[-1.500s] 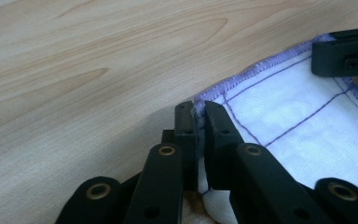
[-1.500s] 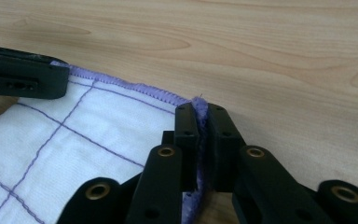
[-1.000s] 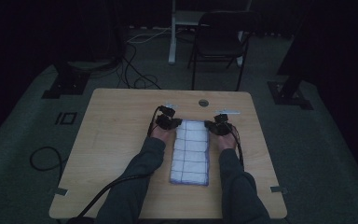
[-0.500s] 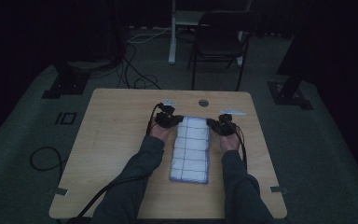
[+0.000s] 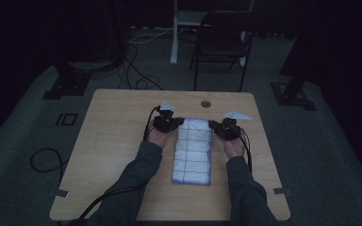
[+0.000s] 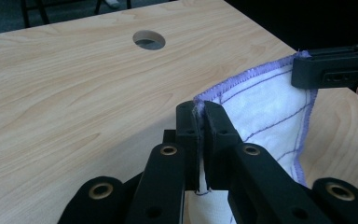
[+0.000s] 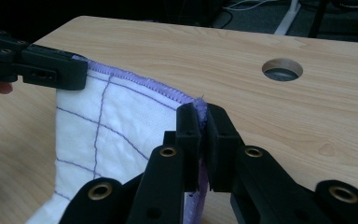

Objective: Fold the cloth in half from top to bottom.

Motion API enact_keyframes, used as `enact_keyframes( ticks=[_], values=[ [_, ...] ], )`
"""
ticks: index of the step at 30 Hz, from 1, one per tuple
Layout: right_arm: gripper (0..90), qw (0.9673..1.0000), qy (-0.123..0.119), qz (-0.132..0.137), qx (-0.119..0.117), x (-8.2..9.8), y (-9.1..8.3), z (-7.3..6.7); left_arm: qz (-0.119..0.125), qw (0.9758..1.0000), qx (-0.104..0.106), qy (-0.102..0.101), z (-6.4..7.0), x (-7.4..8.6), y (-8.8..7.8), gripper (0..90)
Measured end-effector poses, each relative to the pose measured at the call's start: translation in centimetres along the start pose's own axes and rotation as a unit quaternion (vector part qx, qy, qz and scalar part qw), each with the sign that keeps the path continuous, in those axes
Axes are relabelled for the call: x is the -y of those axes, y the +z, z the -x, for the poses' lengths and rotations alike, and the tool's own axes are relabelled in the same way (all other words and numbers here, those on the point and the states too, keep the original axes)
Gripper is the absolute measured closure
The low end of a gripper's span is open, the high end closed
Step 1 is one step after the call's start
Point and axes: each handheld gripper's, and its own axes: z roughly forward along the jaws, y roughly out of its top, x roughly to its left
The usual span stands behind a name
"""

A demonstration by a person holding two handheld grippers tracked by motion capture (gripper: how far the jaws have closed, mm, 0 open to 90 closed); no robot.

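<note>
Fingers first: both pairs are pinched tight on the cloth, one corner each. Over on the left, the left gripper (image 5: pixel 169 123) has its two black jaws closed together on the far left corner of a white dish towel (image 5: pixel 193 150) with a purple grid and purple stitched hem. In the left gripper view you can see that hemmed corner squeezed right between the jaws of the left gripper (image 6: pixel 203 108), with a bit of white fabric poking down through the gap lower on. The towel (image 6: pixel 265 116) spreads away from there toward the other gripper, whose black tip holds the opposite corner at the top right of that view.

Moving across, the towel lies lengthwise down the middle of the light wooden table (image 5: pixel 118 141), near end flat on the wood, far edge stretched between the two grippers and raised a little off the surface. Just beyond that far edge there's a round cable hole (image 5: pixel 205 103) in the tabletop.

On the right, the right gripper (image 5: pixel 224 128) is clamped on the far right corner. The right gripper view shows the same deal: the right gripper (image 7: pixel 203 109) has its jaws shut on the purple hem, towel (image 7: pixel 116 121) hanging slack beside it.

No containers on the table.
</note>
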Motion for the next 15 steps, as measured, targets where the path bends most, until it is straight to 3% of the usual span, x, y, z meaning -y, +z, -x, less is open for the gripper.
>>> enact_keyframes(
  ticks=[15],
  values=[
    [86.0, 0.9997, -0.020, 0.008, -0.014, 0.6, -2.1, -1.1, 0.017, 0.9997, 0.013, 0.011, 1.3, 0.6, -1.8, 86.7]
  ],
)
